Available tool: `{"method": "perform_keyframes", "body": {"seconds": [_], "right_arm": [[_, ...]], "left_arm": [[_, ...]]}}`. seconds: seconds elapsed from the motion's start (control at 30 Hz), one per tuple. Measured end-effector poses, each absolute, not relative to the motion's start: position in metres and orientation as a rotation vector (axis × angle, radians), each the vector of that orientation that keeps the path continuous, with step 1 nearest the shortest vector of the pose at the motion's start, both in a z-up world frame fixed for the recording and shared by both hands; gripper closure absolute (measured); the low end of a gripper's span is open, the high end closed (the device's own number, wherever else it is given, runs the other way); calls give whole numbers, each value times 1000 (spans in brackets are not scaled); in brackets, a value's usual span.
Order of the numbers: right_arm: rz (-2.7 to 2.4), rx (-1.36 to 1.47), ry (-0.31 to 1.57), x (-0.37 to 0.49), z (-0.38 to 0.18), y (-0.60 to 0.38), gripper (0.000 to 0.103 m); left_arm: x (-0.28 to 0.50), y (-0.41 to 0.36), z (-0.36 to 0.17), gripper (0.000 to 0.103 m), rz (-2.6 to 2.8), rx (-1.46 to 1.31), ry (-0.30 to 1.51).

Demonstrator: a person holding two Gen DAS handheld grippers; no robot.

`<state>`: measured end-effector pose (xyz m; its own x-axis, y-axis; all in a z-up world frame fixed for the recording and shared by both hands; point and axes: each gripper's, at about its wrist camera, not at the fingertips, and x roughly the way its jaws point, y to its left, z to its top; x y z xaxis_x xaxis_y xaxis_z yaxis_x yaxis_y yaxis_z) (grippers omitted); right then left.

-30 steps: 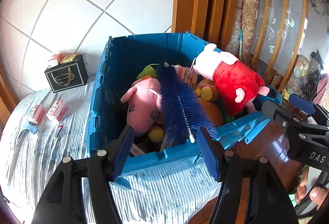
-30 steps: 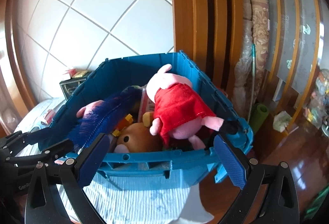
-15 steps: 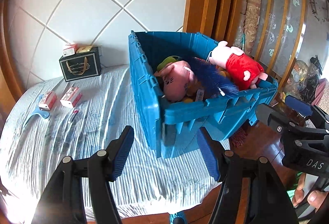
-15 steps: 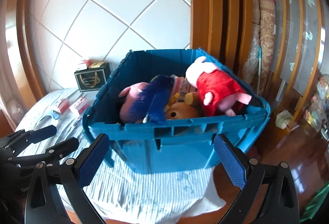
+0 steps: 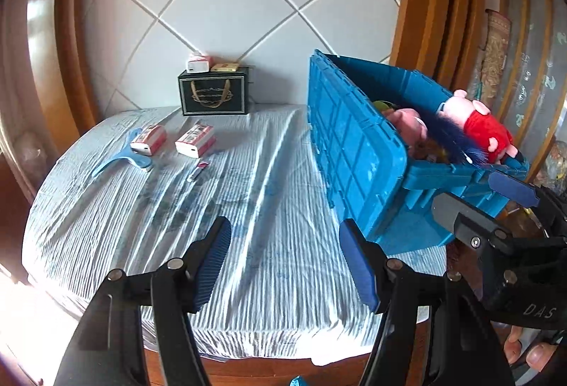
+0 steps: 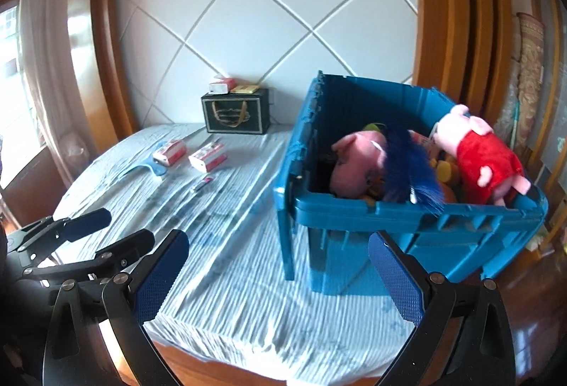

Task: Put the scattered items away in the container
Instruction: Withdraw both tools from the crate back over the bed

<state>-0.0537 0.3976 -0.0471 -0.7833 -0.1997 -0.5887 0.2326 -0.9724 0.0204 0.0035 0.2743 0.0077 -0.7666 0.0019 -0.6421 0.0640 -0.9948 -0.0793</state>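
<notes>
A blue plastic crate point(image 5: 358, 152) point(image 6: 407, 219) stands at the right end of the bed. In it lie a pink plush pig point(image 6: 358, 159), a red-dressed pig plush point(image 6: 485, 155) and a dark blue fluffy brush point(image 6: 411, 170). Two red-and-white small boxes point(image 5: 195, 140) point(image 6: 207, 155), a light blue flat piece point(image 5: 120, 161) and a small tube point(image 5: 198, 170) lie on the striped sheet at the far left. My left gripper point(image 5: 283, 265) is open and empty above the sheet. My right gripper point(image 6: 280, 276) is open and empty, near the crate's front corner.
A black gift box point(image 5: 212, 95) point(image 6: 237, 115) with small packs on top stands against the white padded headboard. Wooden panels rise at both sides. The bed's wooden front edge point(image 5: 248, 364) lies below the grippers. The right gripper's body shows in the left wrist view point(image 5: 503, 237).
Both grippers have pulled back and away from the crate and swung left, so the bed sheet and the small items on it have come into view. Both stay open and empty.
</notes>
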Motion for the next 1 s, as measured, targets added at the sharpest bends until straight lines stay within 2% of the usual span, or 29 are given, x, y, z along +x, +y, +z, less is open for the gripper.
{"method": "perform_keyframes", "body": {"seconds": [0.5, 1.0], "right_arm": [[-2562, 879, 134, -112, -55, 325, 0], [-2664, 986, -16, -182, -87, 184, 0]], "left_arm": [[-25, 203, -9, 40, -2737, 1037, 200], [-87, 28, -35, 40, -2782, 1124, 124]]}}
